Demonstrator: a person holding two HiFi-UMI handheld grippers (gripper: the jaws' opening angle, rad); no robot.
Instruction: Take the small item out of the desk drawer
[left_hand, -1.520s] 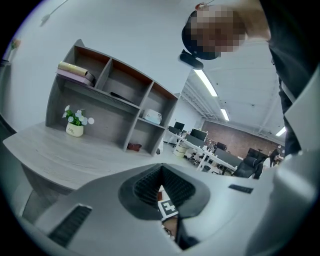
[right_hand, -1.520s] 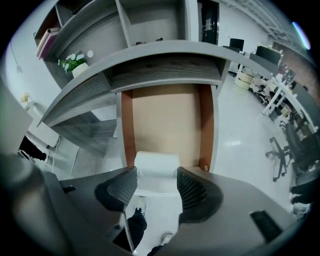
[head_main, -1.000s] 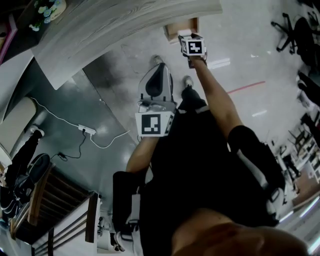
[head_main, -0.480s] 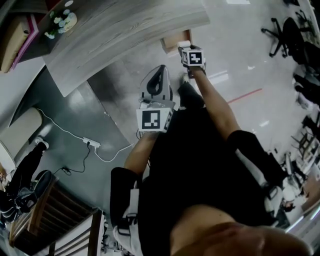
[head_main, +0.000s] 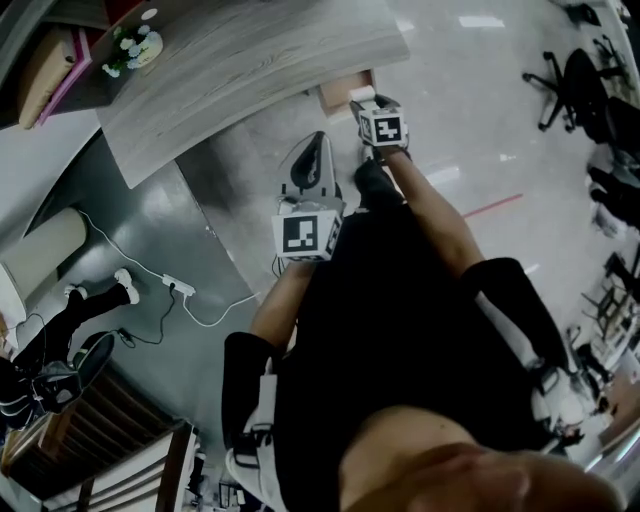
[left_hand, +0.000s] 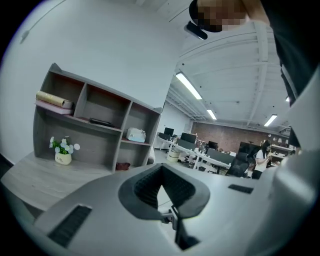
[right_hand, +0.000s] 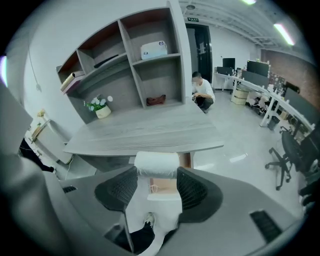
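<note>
Open office with a pale glossy floor and rows of workstations (left_hand: 210, 155) far back. At eleven o'clock in the head view, a grey wood-grain desk (head_main: 250, 60) bearing a cubby shelf unit (right_hand: 130, 60) and a small flower pot (right_hand: 102, 111). Just under the desk's near edge, at twelve o'clock, an open drawer (head_main: 338, 95) with a wood-coloured inside.

Right gripper (right_hand: 157, 175), at arm's length toward twelve o'clock: clamps a small white roll (right_hand: 156, 162) end to end between its pads. Holds it in front of the drawer's opening, seen against the desk edge.

Left gripper (left_hand: 161, 181), near the middle of the head view and closer to the body: jaws clenched tip to tip, nothing between them. Points toward twelve o'clock.

On the darker floor at nine o'clock, a power strip (head_main: 178, 290) with a white cable. At two o'clock, a black office chair (head_main: 575, 85). Beyond the desk's far end, a crouching person (right_hand: 202, 94).
</note>
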